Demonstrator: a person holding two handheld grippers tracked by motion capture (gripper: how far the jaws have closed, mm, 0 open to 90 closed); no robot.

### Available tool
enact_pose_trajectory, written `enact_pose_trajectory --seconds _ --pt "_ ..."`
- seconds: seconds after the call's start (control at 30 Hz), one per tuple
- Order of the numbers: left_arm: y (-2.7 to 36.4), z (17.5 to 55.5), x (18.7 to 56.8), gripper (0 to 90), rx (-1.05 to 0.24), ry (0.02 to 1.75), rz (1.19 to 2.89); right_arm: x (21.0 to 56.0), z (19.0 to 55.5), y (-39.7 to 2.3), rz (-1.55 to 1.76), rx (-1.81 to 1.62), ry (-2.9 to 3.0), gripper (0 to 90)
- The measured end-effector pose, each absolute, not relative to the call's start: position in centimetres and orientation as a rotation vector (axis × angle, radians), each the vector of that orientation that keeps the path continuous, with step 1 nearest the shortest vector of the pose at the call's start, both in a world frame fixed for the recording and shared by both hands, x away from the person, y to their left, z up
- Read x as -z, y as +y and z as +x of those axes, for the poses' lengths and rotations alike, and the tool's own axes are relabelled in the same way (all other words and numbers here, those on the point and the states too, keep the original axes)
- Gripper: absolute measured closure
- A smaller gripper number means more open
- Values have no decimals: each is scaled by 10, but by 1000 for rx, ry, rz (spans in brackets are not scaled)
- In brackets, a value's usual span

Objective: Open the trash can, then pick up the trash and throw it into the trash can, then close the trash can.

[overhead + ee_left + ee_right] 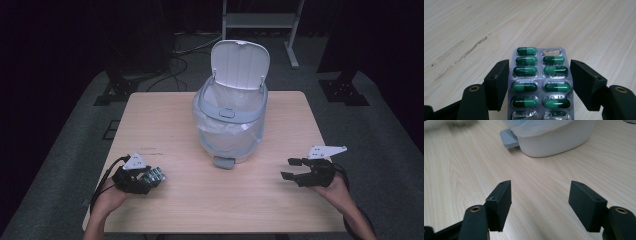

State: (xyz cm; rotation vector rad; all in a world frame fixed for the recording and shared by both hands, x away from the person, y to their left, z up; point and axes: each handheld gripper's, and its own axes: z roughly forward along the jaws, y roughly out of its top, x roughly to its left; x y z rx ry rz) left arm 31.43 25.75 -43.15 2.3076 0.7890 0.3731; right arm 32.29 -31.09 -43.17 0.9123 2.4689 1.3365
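Observation:
A silver blister pack [540,82] of green capsules stands between the jaws of my left gripper [539,75], with one top pocket torn empty. The jaws press on its two long edges, so this gripper is shut on it. In the high view the left gripper [151,181] hovers near the table's front left corner with the blister pack [157,174] sticking out toward the middle. My right gripper [289,168] is at the front right, open, with nothing between its jaws. In its own view the right gripper [540,192] points toward the bin over bare wood.
A white pedal bin [230,125] with a plastic liner stands mid-table, its lid [240,64] raised and its grey pedal [224,162] facing me. The right gripper view shows the bin [556,142] and the pedal [509,138] ahead. The wooden table [225,200] lies between the grippers.

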Motion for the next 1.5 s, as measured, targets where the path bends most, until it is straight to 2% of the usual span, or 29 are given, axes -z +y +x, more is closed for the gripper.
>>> enact_pose_trajectory --seconds 0.5,1.07,1.5 --pt "252 322 397 333 -345 749 2310 440 324 -303 916 -1342 2490 291" --pt "230 341 332 333 -376 652 2311 443 326 -303 922 -1344 2513 291" --pt "212 358 281 334 -392 567 2327 428 336 -299 911 -1357 2506 290"
